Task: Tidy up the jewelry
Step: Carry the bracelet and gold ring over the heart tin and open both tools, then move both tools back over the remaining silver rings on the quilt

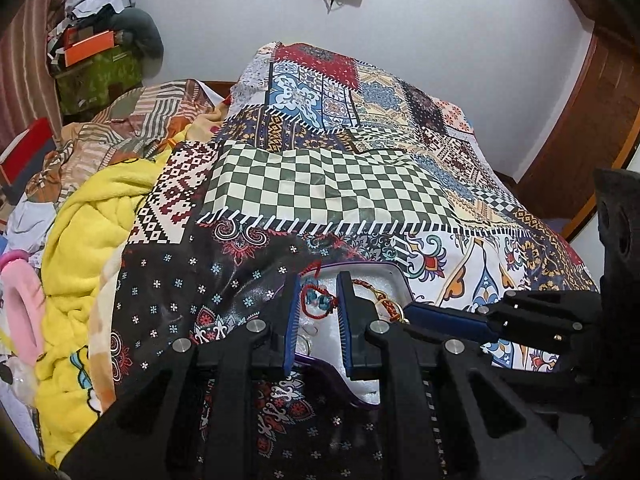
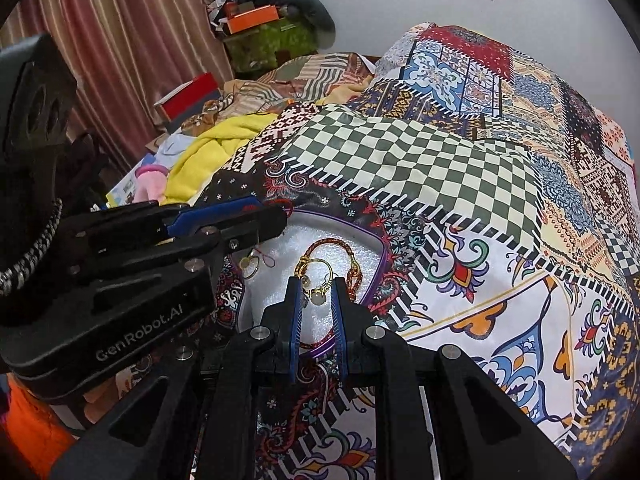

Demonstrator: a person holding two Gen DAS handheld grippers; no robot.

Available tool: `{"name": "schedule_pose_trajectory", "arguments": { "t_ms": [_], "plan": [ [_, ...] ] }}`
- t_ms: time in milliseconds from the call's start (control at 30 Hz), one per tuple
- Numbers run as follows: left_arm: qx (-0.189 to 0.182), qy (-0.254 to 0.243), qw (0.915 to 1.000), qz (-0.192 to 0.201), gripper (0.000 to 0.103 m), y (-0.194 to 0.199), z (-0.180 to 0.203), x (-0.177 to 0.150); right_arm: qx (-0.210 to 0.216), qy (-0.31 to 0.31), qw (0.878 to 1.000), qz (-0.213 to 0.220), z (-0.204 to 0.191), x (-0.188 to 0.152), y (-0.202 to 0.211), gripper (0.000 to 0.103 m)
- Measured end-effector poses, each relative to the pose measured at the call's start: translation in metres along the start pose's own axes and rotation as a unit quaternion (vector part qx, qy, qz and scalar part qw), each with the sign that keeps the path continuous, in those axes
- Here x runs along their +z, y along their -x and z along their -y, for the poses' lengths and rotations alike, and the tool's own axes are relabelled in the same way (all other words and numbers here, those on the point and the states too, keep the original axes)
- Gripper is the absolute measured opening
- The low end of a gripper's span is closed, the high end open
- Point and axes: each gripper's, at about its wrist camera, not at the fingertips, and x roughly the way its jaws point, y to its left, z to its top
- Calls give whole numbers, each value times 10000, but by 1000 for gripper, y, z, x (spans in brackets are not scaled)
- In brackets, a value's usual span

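White foam lines the purple-rimmed tray [image 2: 382,252] sitting on the patchwork bedspread [image 2: 440,168] of the bed, near its front edge. All the jewelry is in the tray.

Left hand-held gripper [image 1: 318,300]: jaws partly spread, straddling the red cord bracelet [image 1: 316,306] with blue beads at the tray's far-left end. The pads don't look pressed on it, so no grasp yet as far as I can tell.

Right hand-held gripper [image 2: 318,294]: jaws partly spread around the gold earring [image 2: 318,276] with a pale bead. The blue pads sit beside it; contact is unclear, looks loose.

A braided red-gold bracelet [image 2: 332,248] arcs just behind the earring, touching or overlapping it. A gold ring [image 2: 250,266] with a bit of red thread lies on the left side of the foam, partly under the left tool.

Step in hand, my guess: pick one piece each and separate them.

To do it well:
- Close the right jaws on the earring hoop only, low on the foam, and keep the braided bracelet out of the pinch.
- Lift slowly and check that nothing snags.
- On the left, centre the cord loop between the pads before closing, since thin cord slips.
- The tools sit close together, so move one at a time.
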Motion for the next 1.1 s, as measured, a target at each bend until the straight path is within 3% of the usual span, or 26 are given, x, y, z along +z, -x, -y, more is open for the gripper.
{"name": "schedule_pose_trajectory", "arguments": {
  "t_ms": [233, 367, 500, 833, 1100],
  "plan": [
    [35, 28, 10000, -1, 17, 4, -1, 4, 35, 39, 10000, -81, -2, 0, -2, 13],
    [111, 53, 9999, 83, 40, 11, 0, 7, 100, -42, 9997, -234, -1, 1, -1, 15],
    [166, 49, 9996, 225, 42, 24, 3, 12, 73, -135, 9997, -195, 1, 1, 9, 15],
    [277, -94, 9978, 596, 46, 66, 21, 19, -225, -460, 9977, 447, 20, 6, 70, 16],
    [152, -276, 9971, 695, 51, 89, 48, 15, -549, -725, 9905, 1031, 37, 4, 128, 16]
  ]
}}
